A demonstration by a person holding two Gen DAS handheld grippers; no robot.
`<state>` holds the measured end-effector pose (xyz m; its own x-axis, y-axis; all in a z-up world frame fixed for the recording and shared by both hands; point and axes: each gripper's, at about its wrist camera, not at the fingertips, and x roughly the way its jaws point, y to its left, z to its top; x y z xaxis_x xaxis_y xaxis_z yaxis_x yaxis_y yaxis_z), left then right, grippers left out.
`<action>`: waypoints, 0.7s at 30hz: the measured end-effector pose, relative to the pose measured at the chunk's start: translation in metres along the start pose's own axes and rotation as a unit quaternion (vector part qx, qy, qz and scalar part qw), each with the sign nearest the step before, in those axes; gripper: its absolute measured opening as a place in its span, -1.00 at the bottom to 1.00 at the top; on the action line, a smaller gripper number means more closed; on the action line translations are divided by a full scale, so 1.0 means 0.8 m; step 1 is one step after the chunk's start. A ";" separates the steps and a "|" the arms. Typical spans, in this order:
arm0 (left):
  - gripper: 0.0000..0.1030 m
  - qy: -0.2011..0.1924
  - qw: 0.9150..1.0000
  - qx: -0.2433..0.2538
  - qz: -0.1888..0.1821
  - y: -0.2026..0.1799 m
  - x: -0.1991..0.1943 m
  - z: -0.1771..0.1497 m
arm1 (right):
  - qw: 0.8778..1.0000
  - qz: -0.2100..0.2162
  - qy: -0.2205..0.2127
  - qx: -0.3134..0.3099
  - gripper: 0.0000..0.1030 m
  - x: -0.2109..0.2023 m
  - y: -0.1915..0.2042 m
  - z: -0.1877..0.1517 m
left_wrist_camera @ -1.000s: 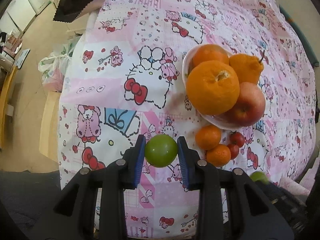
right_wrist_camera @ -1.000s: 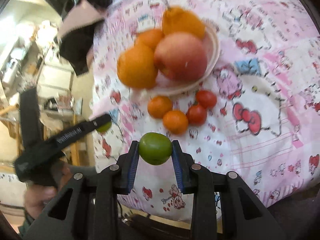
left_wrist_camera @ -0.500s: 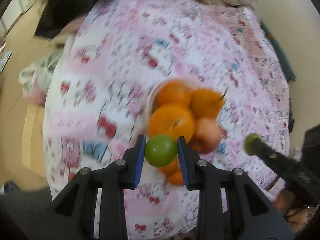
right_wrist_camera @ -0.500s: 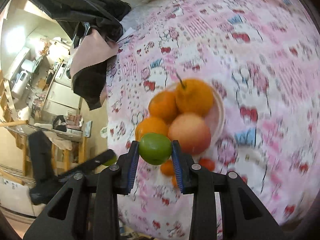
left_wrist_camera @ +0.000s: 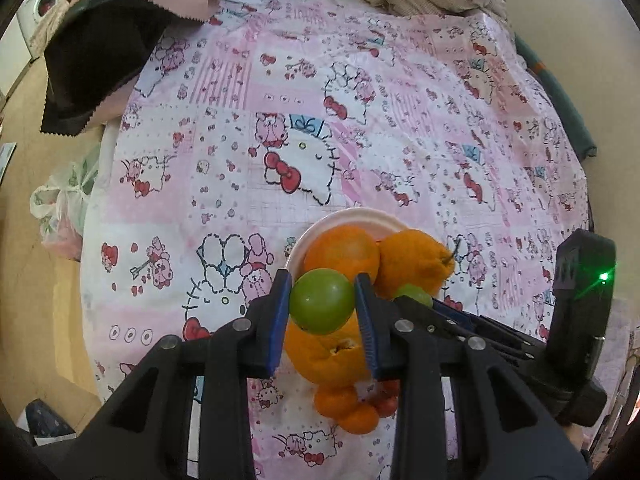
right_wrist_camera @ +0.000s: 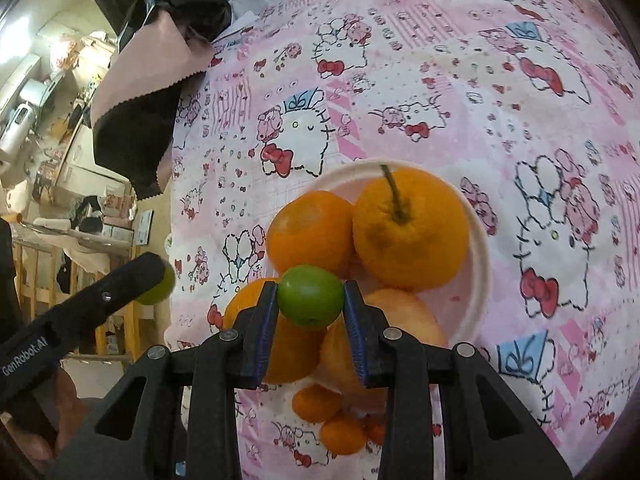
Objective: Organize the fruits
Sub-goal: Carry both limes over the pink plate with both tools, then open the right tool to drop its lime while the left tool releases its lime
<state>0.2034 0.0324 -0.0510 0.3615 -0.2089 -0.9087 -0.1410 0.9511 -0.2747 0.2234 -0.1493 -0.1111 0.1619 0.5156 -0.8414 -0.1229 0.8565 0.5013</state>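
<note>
Left gripper (left_wrist_camera: 322,303) has its blue ribbed fingers (left_wrist_camera: 279,312) clamped on a smooth, glossy green fruit (left_wrist_camera: 322,301), round and a bit shiny, held up in the air right over the near side of the white bowl (left_wrist_camera: 320,230). Right gripper (right_wrist_camera: 310,298) is doing the same thing, fingers (right_wrist_camera: 269,312) pinched on a second green fruit (right_wrist_camera: 310,295), slightly oval, also hanging over the bowl's near side

The bowl is a plain smooth round dish, pretty packed: dimpled-skin oranges (right_wrist_camera: 310,230), one knobbly orange with a stalk (right_wrist_camera: 410,226) toward the far rim, and an apple (right_wrist_camera: 400,332) with a matte blush skin at the near rim, mostly hidden behind the fingers. Just in front of the bowl on the cloth sit small mandarins (right_wrist_camera: 316,402)

Everything rests on a worktop covered in a crinkly pink cartoon-print tablecloth (left_wrist_camera: 360,120). Beyond the bowl and to both sides of it the cloth is wide open. Left of the bowl the cloth drops off the edge to the floor; a pink and black cloth (left_wrist_camera: 120,40) with zigzag-cut edges hangs at the far left corner
</note>
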 end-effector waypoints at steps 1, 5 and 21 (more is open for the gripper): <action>-0.45 0.004 1.000 -0.002 -0.001 0.002 0.004 0.001 | 1.000 -0.005 0.001 -0.002 -0.33 0.003 0.002 0.000; -0.45 -0.001 1.000 -0.009 0.002 0.006 0.007 0.005 | 1.000 -0.026 0.011 -0.002 -0.29 0.015 0.003 0.001; -0.45 0.012 1.000 -0.009 -0.009 0.000 0.017 0.005 | 0.999 0.004 -0.020 0.034 0.11 -0.038 -0.010 -0.008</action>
<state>0.2121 0.0304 -0.0618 0.3428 -0.2312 -0.9105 -0.1513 0.9430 -0.2964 0.2130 -0.1722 -0.0912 0.2012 0.5215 -0.8292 -0.0581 0.8514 0.5214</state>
